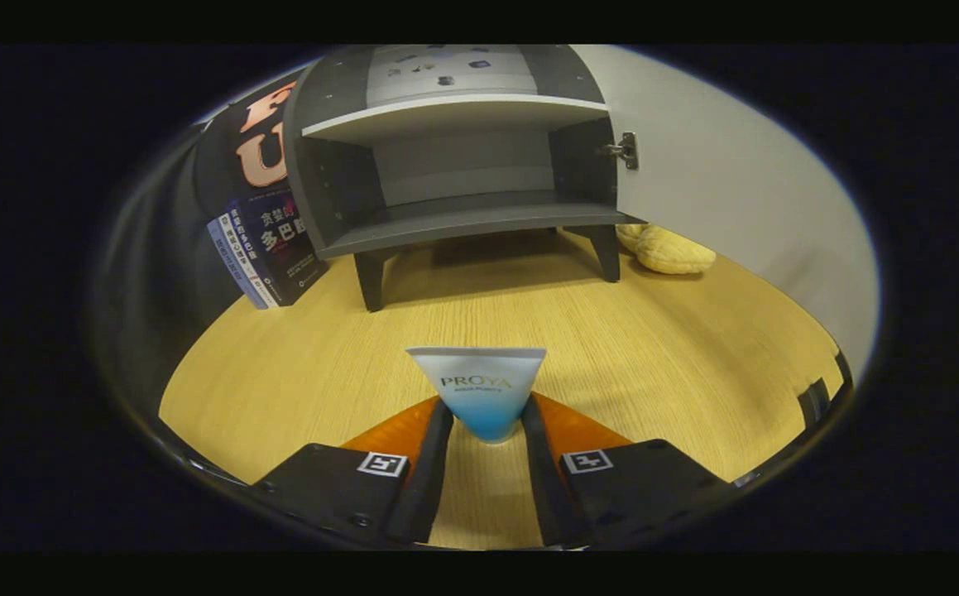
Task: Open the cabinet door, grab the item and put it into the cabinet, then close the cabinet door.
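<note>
We had the claw clamped on the tube, facing the cabinet whose door stood open for loading.

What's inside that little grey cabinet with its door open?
The cabinet looks bare: grey back wall and lower shelf. Its far-left corner is shadowed, so unsure there. The tube remains outside, gripped between the gripper fingers; the door stands open.

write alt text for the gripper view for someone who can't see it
The gripper holds a white-and-blue squeeze tube between its two fingers above a light wooden table. Beyond stands a small grey cabinet, its white door swung open, books beside it and a yellow cushion behind.
</note>
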`<state>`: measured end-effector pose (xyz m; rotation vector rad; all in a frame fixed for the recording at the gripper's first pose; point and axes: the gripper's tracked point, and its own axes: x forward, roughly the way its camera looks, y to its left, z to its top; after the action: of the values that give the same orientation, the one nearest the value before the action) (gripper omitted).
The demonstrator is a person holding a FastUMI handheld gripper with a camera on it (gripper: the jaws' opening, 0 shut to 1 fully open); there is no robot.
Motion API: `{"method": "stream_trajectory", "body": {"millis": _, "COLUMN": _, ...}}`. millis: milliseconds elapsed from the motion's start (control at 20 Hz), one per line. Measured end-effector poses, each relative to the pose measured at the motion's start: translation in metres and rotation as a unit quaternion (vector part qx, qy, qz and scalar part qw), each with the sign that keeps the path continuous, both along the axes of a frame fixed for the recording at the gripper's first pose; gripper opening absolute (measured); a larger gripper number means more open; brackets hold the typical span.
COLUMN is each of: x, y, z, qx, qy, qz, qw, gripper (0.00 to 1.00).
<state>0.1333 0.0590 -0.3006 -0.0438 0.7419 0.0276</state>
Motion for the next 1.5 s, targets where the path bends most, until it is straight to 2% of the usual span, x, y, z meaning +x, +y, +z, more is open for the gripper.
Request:
{"method": "stream_trajectory", "body": {"millis": 200, "x": 0.025, "y": 0.012, "z": 0.047, "qx": 0.007, "qy": -0.058, "qz": 0.018, "qw": 0.998, "gripper": 0.55}}
{"method": "stream_trajectory", "body": {"millis": 450, "x": 0.065, "y": 0.031, "z": 0.129, "qx": -0.002, "qy": -0.132, "qz": 0.066, "qw": 0.989, "gripper": 0.54}}
{"method": "stream_trajectory", "body": {"millis": 650, "x": 0.103, "y": 0.07, "z": 0.191, "qx": 0.054, "qy": -0.188, "qz": 0.112, "qw": 0.974, "gripper": 0.54}}
{"method": "stream_trajectory", "body": {"millis": 800, "x": 0.137, "y": 0.084, "z": 0.212, "qx": 0.065, "qy": -0.201, "qz": 0.116, "qw": 0.971, "gripper": 0.54}}
{"method": "stream_trajectory", "body": {"millis": 1050, "x": 0.2, "y": 0.077, "z": 0.236, "qx": 0.056, "qy": -0.189, "qz": 0.116, "qw": 0.973, "gripper": 0.54}}
{"method": "stream_trajectory", "body": {"millis": 1250, "x": 0.249, "y": 0.074, "z": 0.218, "qx": 0.049, "qy": -0.145, "qz": 0.101, "qw": 0.983, "gripper": 0.54}}
{"method": "stream_trajectory", "body": {"millis": 1400, "x": 0.268, "y": 0.056, "z": 0.192, "qx": 0.011, "qy": -0.093, "qz": 0.072, "qw": 0.993, "gripper": 0.54}}
{"method": "stream_trajectory", "body": {"millis": 1500, "x": 0.278, "y": 0.056, "z": 0.184, "qx": 0.004, "qy": -0.087, "qz": 0.068, "qw": 0.994, "gripper": 0.54}}
